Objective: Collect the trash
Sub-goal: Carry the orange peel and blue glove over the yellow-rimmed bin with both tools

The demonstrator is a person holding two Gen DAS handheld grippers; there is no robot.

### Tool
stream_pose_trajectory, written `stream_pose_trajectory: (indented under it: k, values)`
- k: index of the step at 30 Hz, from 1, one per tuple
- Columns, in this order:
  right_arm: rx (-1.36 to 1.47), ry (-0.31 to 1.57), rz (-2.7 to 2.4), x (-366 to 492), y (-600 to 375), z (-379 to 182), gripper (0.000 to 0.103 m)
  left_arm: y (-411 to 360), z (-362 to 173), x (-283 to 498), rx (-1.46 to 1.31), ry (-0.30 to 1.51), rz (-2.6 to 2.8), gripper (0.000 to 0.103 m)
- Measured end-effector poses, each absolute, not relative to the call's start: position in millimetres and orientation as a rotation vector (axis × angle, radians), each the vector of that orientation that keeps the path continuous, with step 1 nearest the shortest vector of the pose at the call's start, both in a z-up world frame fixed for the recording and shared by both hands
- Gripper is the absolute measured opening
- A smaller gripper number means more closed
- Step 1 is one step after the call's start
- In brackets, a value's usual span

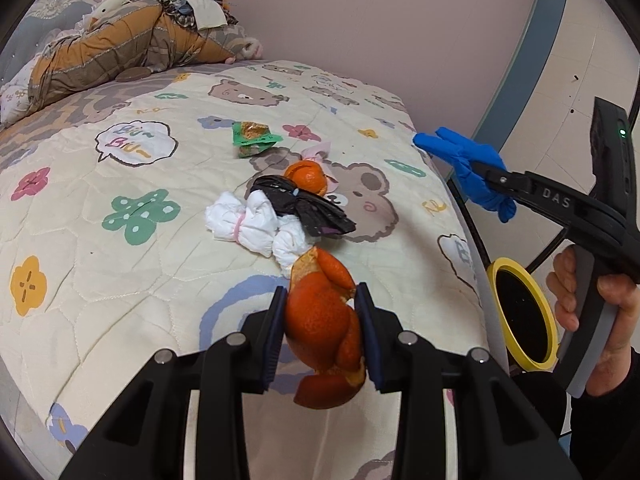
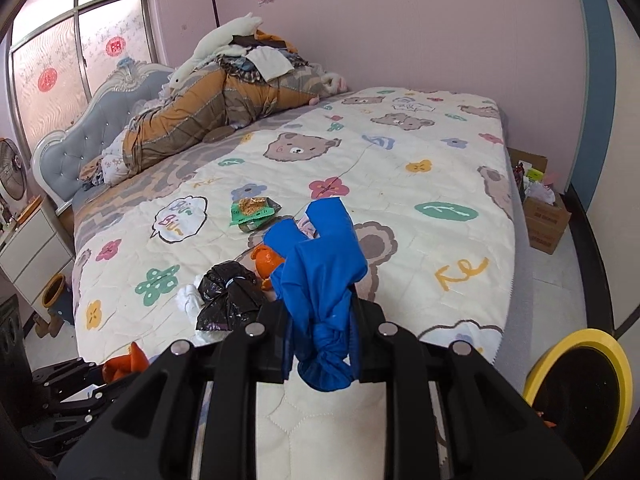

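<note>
My left gripper point(image 1: 320, 300) is shut on a piece of orange peel point(image 1: 324, 328) and holds it above the near edge of the bed. My right gripper point(image 2: 320, 312) is shut on a knotted blue glove point(image 2: 320, 264); the glove also shows in the left wrist view point(image 1: 464, 168), held off the bed's right side. On the quilt lie a black plastic bag point(image 1: 304, 204), a white tied bundle point(image 1: 252, 224), another orange peel point(image 1: 308, 176), a pink wrapper point(image 1: 316, 152) and a green snack packet point(image 1: 252, 138). A yellow-rimmed bin point(image 1: 520, 316) stands by the bed's right corner.
The bed has a cartoon bear quilt point(image 2: 400, 160). Folded bedding and clothes point(image 2: 224, 92) are piled at the headboard. A cardboard box point(image 2: 540, 208) with clutter sits on the floor beyond the bed. A white nightstand point(image 2: 28, 248) and a fan stand at the left.
</note>
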State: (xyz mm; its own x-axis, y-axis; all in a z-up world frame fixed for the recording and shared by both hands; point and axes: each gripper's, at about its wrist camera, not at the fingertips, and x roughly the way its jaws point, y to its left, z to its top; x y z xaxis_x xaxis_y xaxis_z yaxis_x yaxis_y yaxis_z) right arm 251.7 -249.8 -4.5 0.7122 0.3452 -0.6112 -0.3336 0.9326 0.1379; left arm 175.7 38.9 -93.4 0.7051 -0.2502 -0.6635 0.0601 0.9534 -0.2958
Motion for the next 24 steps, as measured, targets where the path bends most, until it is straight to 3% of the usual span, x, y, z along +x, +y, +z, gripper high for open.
stream_pose_trajectory:
  k: [24]
  values:
    - [0.104,0.635,0.301,194.2,-341.6,26.2,0.02,-40.1,-68.6,186.1,-0.165,0.802,-0.303,0.033]
